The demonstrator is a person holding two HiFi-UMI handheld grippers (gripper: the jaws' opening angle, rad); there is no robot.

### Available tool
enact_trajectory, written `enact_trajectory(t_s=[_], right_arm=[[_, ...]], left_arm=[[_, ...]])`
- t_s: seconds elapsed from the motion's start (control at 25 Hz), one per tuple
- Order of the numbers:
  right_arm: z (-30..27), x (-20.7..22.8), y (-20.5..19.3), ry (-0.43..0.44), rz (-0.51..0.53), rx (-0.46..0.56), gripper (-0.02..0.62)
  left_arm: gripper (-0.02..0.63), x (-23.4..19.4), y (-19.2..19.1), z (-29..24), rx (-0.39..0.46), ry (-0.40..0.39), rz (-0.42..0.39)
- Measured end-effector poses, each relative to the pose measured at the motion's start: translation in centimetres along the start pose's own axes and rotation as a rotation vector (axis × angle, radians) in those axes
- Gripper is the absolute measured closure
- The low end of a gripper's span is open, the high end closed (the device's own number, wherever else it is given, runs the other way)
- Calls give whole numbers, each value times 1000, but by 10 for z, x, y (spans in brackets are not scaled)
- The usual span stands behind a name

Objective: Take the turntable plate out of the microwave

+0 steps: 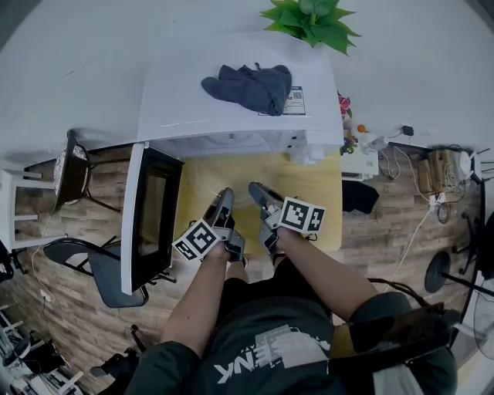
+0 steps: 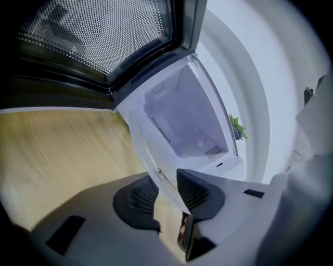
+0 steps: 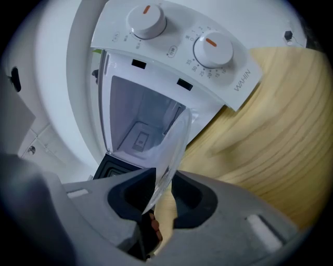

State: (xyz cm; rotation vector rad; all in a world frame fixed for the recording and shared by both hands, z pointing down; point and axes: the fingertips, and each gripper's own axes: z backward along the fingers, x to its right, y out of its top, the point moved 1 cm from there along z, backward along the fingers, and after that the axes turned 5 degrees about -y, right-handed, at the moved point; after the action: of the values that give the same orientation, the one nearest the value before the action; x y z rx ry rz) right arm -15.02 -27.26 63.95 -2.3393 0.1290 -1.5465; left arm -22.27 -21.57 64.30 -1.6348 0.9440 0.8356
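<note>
Microwave (image 1: 231,100) white; knobs (image 3: 147,21) white with orange marks. Door (image 2: 93,31) black, dotted mesh. Plate (image 3: 174,137) clear. Table (image 1: 316,185) pale yellow wood grain. Cloth (image 1: 251,86) at 12 o'clock dark blue-grey; plant (image 1: 312,19) green. Floor (image 1: 85,308) brown planks. Cubes (image 1: 302,216) black-and-white squares.

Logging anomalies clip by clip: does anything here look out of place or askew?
A crumpled dark cloth lies on top of the white microwave, overlapping a label there; odd spot. Nothing else stands out.
</note>
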Motion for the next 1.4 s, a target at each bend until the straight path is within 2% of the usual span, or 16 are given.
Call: enact_trajectory(t_s=[0.48, 0.68, 1.0, 1.4], right_arm=[[41, -14, -11, 48, 110, -53, 491], [60, -32, -18, 70, 156, -42, 487], [84, -73, -40, 82, 196, 42, 486], [122, -114, -65, 53, 231, 188, 483]], left_arm=[[494, 30, -28, 31, 79, -4, 0], [494, 46, -33, 50, 78, -16, -21], [491, 75, -17, 89, 51, -100, -109], [489, 105, -13, 129, -36, -233, -189]])
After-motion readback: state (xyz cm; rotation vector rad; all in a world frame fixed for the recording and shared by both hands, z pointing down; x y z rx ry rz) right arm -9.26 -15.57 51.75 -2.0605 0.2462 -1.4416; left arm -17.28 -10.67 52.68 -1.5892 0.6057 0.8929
